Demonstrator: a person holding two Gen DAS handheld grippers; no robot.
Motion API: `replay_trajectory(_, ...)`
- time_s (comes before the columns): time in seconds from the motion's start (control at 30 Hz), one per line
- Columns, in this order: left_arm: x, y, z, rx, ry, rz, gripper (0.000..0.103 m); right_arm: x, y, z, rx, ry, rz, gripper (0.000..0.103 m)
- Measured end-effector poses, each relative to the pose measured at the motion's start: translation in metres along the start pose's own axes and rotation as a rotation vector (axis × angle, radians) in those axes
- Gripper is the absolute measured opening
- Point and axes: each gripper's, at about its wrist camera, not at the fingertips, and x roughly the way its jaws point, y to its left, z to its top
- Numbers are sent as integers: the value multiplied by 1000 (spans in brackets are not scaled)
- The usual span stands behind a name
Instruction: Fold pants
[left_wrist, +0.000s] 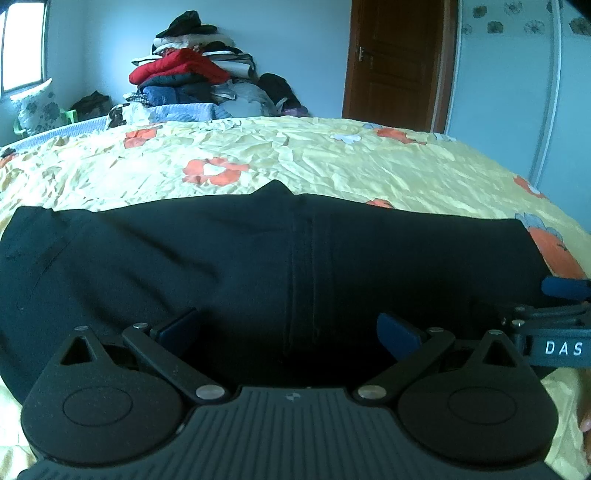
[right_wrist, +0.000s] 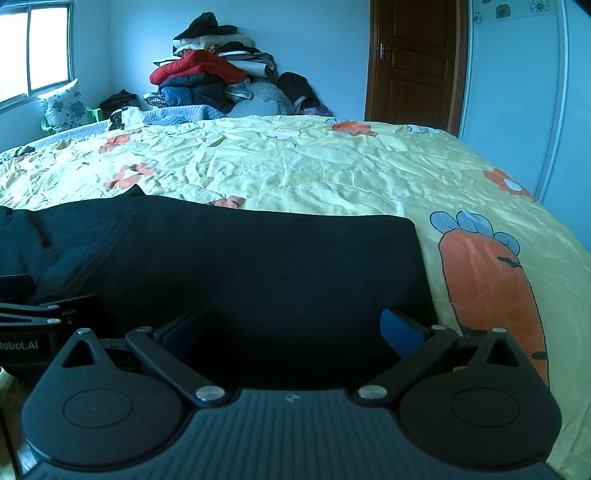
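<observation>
Both poised at near hem, pre-grasp: left gripper (left_wrist: 288, 328) and right gripper (right_wrist: 291, 328) side by side, fingers spread wide, gripping nothing, low over black pants (left_wrist: 258, 258). Next: close on near edge, lift, carry toward far edge. Laid flat across yellow floral bedspread (right_wrist: 314, 166), seam mid-cloth; possibly already halved, hard to tell.

Black ribbed left hand-held gripper (left_wrist: 288, 328), blue finger pads (left_wrist: 397, 332), silver pivot screws, white "DAS" lettering
</observation>
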Motion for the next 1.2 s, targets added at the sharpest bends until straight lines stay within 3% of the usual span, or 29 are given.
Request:
replay_trajectory(0.1,-5,1,-3,7,-9,12,103,0,0,0,-1,1,0,103)
replay_trajectory(0.23,-19,8,-10,-2,-37,101,103,-2,4,-1,-25,3,-16,103)
replay_trajectory(0.37,-27,22,-13,-35,-45,92,103,-7,7,-4,-21,2,-25,103)
replay_trajectory(0.57,-37,22,-18,9,-48,153,103,-16,12,-11,-29,-4,-44,103)
replay_trajectory(0.73,-30,26,-19,-1,5,135,103,-18,10,-13,-10,-3,-41,103)
replay_trajectory(1.2,-30,28,-20,-6,8,130,103,-17,6,-13,14,-1,-22,103)
